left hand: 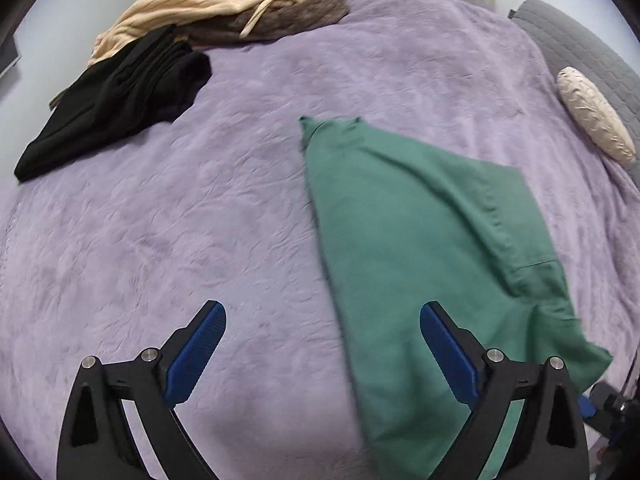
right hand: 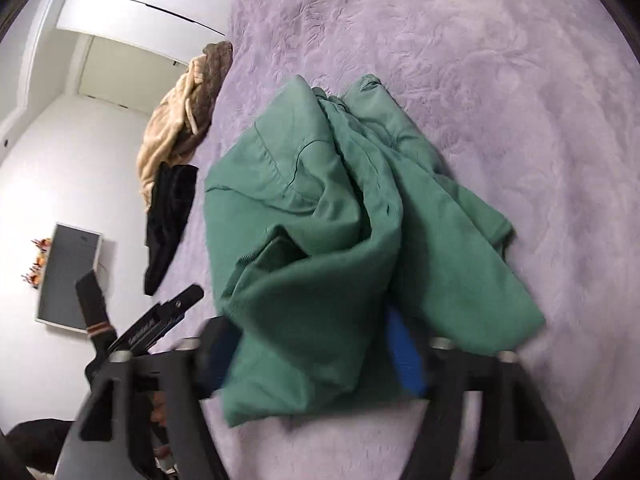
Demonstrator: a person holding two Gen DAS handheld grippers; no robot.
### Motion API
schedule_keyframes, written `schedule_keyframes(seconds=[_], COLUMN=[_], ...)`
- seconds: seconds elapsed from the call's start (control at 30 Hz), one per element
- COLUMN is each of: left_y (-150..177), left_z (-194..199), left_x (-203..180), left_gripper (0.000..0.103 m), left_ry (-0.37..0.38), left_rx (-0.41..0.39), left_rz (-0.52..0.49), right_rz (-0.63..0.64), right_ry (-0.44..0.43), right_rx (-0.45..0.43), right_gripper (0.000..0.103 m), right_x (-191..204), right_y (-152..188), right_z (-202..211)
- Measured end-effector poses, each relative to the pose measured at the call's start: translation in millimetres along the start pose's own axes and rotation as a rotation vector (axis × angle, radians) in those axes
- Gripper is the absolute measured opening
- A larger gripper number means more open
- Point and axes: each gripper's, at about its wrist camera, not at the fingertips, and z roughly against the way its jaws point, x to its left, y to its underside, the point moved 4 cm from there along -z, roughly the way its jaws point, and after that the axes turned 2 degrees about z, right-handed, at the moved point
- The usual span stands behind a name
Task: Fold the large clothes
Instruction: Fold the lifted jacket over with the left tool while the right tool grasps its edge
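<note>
A green garment [left hand: 404,232] lies partly folded on the purple bedspread [left hand: 200,208], stretched from mid-bed to the near right. My left gripper [left hand: 322,328] is open and empty; its left finger is over bare bedspread and its right finger [left hand: 448,352] overlaps the garment's near edge. In the right wrist view the garment [right hand: 328,232] is bunched in thick folds. My right gripper [right hand: 312,344] is wide open, with the near end of the garment lying between its blue pads [right hand: 404,348], not pinched.
A black garment [left hand: 120,100], a beige one [left hand: 200,4] and a brown one [left hand: 288,16] are piled at the far left of the bed. A cream cushion [left hand: 596,116] and a grey pillow [left hand: 576,44] lie at the right edge. The bed edge, a white wall and a dark panel [right hand: 68,276] show left in the right wrist view.
</note>
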Motion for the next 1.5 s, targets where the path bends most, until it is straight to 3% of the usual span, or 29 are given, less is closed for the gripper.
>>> schedule_keyframes(seconds=[0.07,0.17,0.3,0.4,0.5,0.53,0.63,0.7,0.73,0.77,0.8,0.93,1.03,1.1,1.13,1.23,1.33,1.5], left_y=[13,22,29,35,40,40,39,38,39,40,42,67,80,83,84,83,80,85], left_z=[-12,-10,-3,-14,-25,-25,-19,-11,-7,-3,0,-5,-4,-3,-3,-3,-3,-20], left_x=[7,2,-22,-40,-46,-46,-42,-39,-39,-40,-41,-47,-43,-39,-37,-35,-35,-39], left_gripper=[0.098,0.098,0.098,0.098,0.098,0.098,0.098,0.098,0.098,0.098,0.098,0.098,0.098,0.098,0.098,0.098,0.098,0.103], left_ry=[-0.013,0.024,0.057,0.042,0.041,0.042,0.041,0.045,0.053,0.063,0.074,0.053,0.070,0.078,0.080,0.078,0.079,0.096], left_rx=[0.035,0.033,0.008,0.020,0.036,0.037,0.053,0.056,0.056,0.056,0.061,0.111,0.116,0.119,0.122,0.131,0.124,0.157], left_rz=[0.019,0.028,-0.057,-0.131,-0.146,-0.140,-0.139,-0.137,-0.139,-0.138,-0.135,-0.140,-0.082,-0.045,-0.031,-0.011,-0.020,-0.021], right_rz=[-0.033,-0.061,-0.271,-0.396,-0.357,-0.324,-0.137,-0.025,0.024,0.064,0.099,0.192,0.202,0.189,0.179,0.302,0.308,0.307], right_ry=[-0.055,-0.028,0.045,-0.013,-0.005,0.003,0.024,0.023,0.018,0.016,0.015,0.025,0.035,0.052,0.035,0.114,0.201,0.204], right_rx=[-0.087,-0.176,-0.102,-0.043,-0.022,-0.021,-0.053,-0.068,-0.065,-0.063,-0.048,0.027,0.110,0.180,0.198,0.151,0.197,0.201], right_gripper=[0.005,0.005,0.005,0.005,0.005,0.013,0.014,0.038,0.068,0.075,0.075,0.064,0.056,0.013,0.006,0.005,0.005,0.004], right_x=[2,-11,-82,-115,-110,-103,-70,-47,-36,-26,-18,7,8,2,2,9,-16,-34], right_y=[-8,-4,23,40,38,35,16,-5,-20,-33,-48,-95,-116,-121,-122,-121,-122,-117], right_z=[19,51,45,30,43,51,77,85,82,76,66,9,-38,-59,-61,-47,-62,-75])
